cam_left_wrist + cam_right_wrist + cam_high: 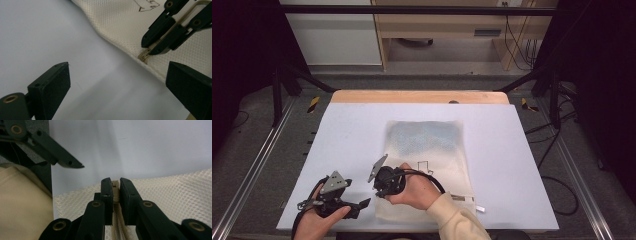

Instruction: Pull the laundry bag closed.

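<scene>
A cream mesh bag (427, 145) with a zipper lies flat on the white table (352, 130). My right gripper (380, 192) sits at the bag's near left corner. In the right gripper view it (116, 191) is shut on the beige zipper end (115, 195) at the bag's edge. The left gripper view shows that same grip (149, 52) on the zipper end (144, 56). My left gripper (361, 205) hovers just left of the bag, open, with nothing between its jaws (120, 85). One of its fingers (67, 161) appears at the upper left of the right gripper view.
Bare white table surface (50, 32) lies left of the bag. The table's front edge (412, 230) is close under both hands. A cream sleeve (457, 220) crosses the bag's near end. A wooden strip (417, 96) runs along the far edge.
</scene>
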Available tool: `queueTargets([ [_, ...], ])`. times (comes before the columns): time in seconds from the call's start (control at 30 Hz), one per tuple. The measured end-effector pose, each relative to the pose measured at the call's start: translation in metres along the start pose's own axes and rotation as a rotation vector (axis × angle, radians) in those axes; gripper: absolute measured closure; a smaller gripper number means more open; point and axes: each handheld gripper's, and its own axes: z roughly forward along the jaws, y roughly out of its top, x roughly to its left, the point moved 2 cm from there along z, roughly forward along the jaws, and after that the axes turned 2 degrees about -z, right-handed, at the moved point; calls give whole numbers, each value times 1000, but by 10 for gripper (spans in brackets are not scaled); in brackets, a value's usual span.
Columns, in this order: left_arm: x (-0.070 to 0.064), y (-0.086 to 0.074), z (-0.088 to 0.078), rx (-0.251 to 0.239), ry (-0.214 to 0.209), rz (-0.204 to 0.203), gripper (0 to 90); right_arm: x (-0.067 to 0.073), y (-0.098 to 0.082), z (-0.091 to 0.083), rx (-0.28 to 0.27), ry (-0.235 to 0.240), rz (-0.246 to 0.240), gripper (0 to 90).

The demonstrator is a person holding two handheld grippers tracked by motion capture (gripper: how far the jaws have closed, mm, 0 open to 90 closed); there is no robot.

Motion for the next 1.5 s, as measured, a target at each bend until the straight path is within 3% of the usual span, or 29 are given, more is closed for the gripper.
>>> queueTargets([
  [0.2, -5, 2, 3, -6, -30, -2, 74, 0, 0, -1, -5, 5, 6, 817],
  [0.23, -5, 2, 4, -13, -58, -18, 80, 0, 0, -2, -5, 6, 10, 817],
  [0.4, -8, 1, 12, -4, -107, -38, 139, 0, 0, -1, -8, 6, 10, 817],
  [0.67, -10, -1, 24, 29, -120, -42, 200, -1, 0, -7, -25, 7, 21, 817],
  [0.7, -10, -1, 26, 27, -155, -64, 218, -1, 0, -7, -29, 6, 23, 817],
  [0.83, -11, 0, 27, 24, -182, -78, 238, -1, -1, -9, -40, 2, 15, 817],
  [0.87, -11, 0, 27, 11, -201, -97, 245, -1, -1, -9, -42, 1, 14, 817],
  [1.23, -16, 2, 40, 39, -207, -96, 282, -2, 0, -15, -63, -15, 20, 817],
  [1.5, -16, 4, 47, 37, -255, -101, 366, -2, 1, -18, -68, -17, 15, 817],
])
